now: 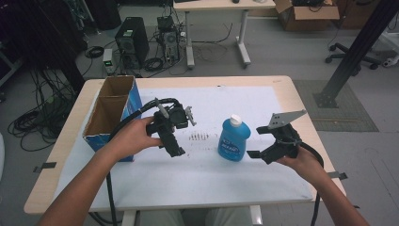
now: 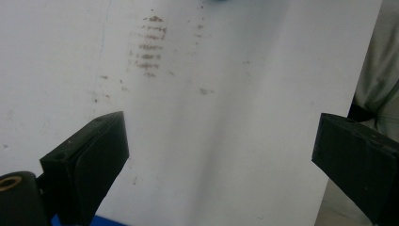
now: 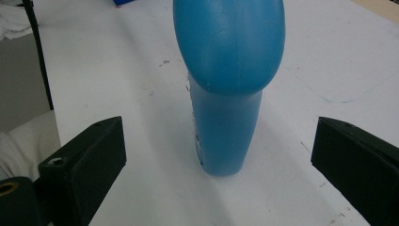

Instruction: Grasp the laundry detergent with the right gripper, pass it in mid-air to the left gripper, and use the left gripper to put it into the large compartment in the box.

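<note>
Right claw [image 3: 219, 155] wide, facing upright blue bottle [image 3: 228, 89].

**Table layout, high view**

A bottle [image 1: 234, 140] stands upright on the sheet [image 1: 202, 174] that covers the table [image 1: 291, 89], right of centre. The cardboard box [image 1: 113, 110] sits at the left edge, well apart from it. The left gripper [image 1: 175, 143] lies between box and bottle; the right gripper [image 1: 256, 141] is just right of the bottle, facing it. Scuff marks [image 1: 198, 137] lie left of the bottle.
</note>
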Available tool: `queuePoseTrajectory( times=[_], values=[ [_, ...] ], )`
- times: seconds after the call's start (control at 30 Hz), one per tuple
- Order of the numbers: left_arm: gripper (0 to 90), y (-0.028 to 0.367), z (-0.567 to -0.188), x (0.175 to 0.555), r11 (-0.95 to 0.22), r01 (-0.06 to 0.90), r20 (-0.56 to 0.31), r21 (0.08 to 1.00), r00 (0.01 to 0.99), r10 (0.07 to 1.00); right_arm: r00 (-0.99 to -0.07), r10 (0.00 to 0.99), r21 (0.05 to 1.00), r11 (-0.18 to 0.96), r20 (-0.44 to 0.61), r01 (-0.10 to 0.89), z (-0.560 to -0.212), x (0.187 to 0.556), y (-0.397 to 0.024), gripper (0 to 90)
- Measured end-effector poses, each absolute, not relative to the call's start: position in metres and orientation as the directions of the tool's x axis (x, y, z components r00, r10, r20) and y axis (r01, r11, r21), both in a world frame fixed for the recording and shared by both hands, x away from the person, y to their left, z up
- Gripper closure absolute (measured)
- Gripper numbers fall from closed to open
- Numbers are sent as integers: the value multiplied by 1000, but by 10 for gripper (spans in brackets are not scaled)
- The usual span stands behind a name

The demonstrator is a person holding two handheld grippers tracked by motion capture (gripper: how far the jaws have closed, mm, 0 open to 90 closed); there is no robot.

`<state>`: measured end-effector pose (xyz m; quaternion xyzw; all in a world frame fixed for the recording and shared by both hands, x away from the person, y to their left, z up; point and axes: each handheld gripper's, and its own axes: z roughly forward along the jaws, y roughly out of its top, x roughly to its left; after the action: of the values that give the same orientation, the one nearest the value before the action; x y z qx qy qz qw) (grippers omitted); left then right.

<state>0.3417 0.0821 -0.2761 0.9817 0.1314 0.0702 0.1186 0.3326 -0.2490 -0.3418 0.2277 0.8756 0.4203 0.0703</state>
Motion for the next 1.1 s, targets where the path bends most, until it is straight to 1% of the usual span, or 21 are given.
queuePoseTrajectory(
  times=[0.57, 1.1],
  values=[
    [46, 81, -278, 343, -938, 242, 105, 248, 956, 274, -883, 465, 832, 465, 61, 303, -355, 327, -257, 35],
    [47, 83, -279, 343, -938, 246, 101, 245, 955, 277, -876, 479, 843, 448, 56, 298, -367, 332, -252, 37]
  ],
)
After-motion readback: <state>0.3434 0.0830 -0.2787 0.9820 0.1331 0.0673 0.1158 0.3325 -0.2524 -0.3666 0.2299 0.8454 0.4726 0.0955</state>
